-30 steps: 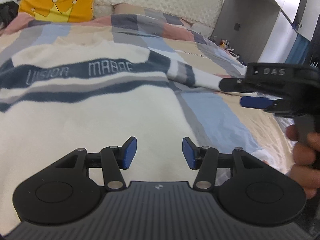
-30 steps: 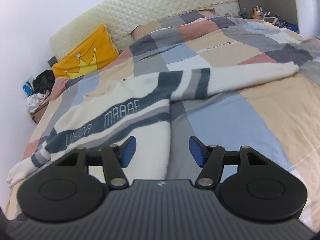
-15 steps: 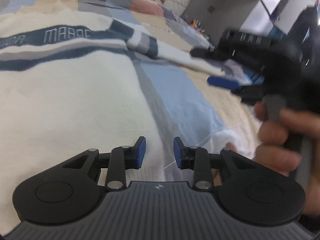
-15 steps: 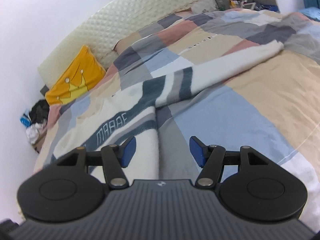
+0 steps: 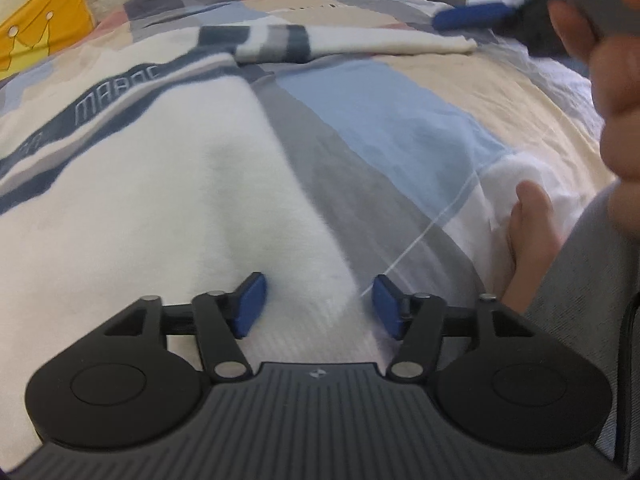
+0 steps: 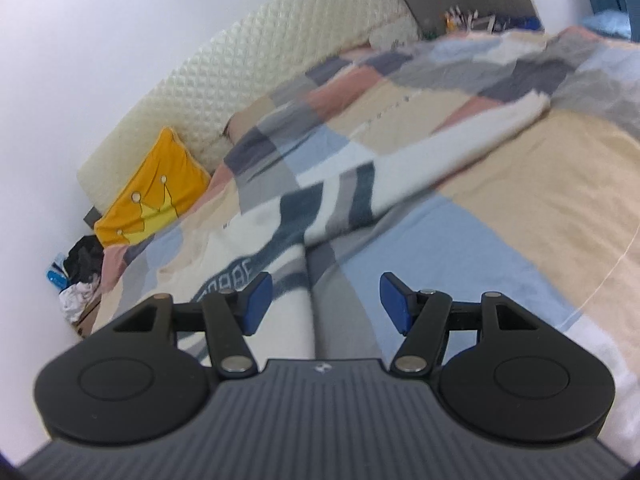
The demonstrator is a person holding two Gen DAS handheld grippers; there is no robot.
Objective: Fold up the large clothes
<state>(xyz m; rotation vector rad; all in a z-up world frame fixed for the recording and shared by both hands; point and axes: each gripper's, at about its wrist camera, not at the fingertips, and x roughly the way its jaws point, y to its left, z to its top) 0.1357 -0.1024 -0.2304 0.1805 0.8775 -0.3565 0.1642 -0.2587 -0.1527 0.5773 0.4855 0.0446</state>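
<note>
A large cream sweater (image 5: 168, 184) with navy and grey stripes and white lettering lies spread flat on the bed. Its right sleeve (image 5: 360, 42) stretches out to the right. My left gripper (image 5: 318, 306) is open, low over the sweater's lower right hem, with the hem corner between its blue pads. My right gripper (image 6: 324, 304) is open and empty, held above the sweater's right edge (image 6: 296, 280). The sleeve (image 6: 440, 152) runs away to the upper right in the right wrist view. The right gripper's blue pad (image 5: 476, 16) shows blurred at the top right of the left wrist view.
The bed has a patchwork quilt (image 5: 400, 120) in blue, grey, beige and pink. A yellow crown pillow (image 6: 152, 200) leans on the padded headboard (image 6: 280, 60). A pile of clothes (image 6: 80, 276) lies beside the bed at the far left. A hand (image 5: 532, 232) rests at the right.
My left gripper dropped to the sweater's lower right hem; its jaws narrowed, then opened wide again. My right gripper rose and tilted, staying open.
</note>
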